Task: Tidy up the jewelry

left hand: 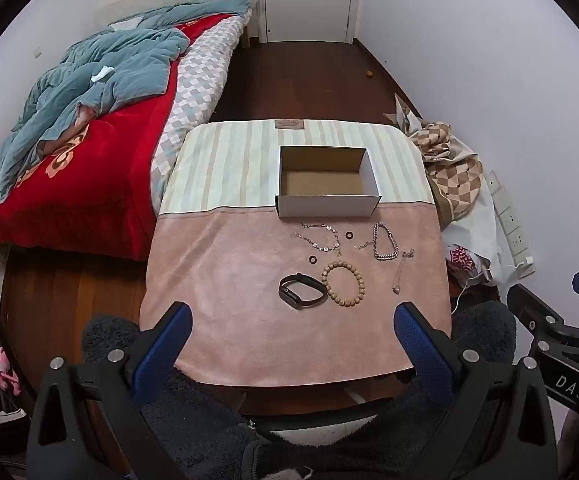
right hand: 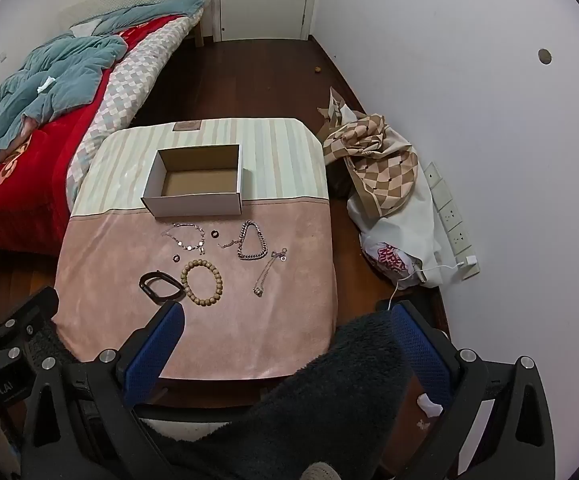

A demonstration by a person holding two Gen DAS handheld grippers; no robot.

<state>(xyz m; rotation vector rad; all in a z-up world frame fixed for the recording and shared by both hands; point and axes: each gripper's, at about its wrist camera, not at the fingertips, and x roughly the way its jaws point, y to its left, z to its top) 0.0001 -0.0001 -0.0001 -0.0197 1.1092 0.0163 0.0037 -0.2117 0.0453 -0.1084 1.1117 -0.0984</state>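
Left wrist view: both claws (left hand: 291, 334) (right hand: 285, 336) gape empty above table (left hand: 249, 344) near edge

Both wrist views look steeply down from near edge, well back; share table (left hand: 249, 320), box (left hand: 325, 200), probably all jewelry.

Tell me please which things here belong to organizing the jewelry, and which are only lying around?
For the job:
- cardboard box
- bead bracelet
- black wristband
- silver chain bracelet
- charm bracelet
- two dark rings
- thin pendant chain

Lying about:
- bed blankets
- checkered bag
- power strip
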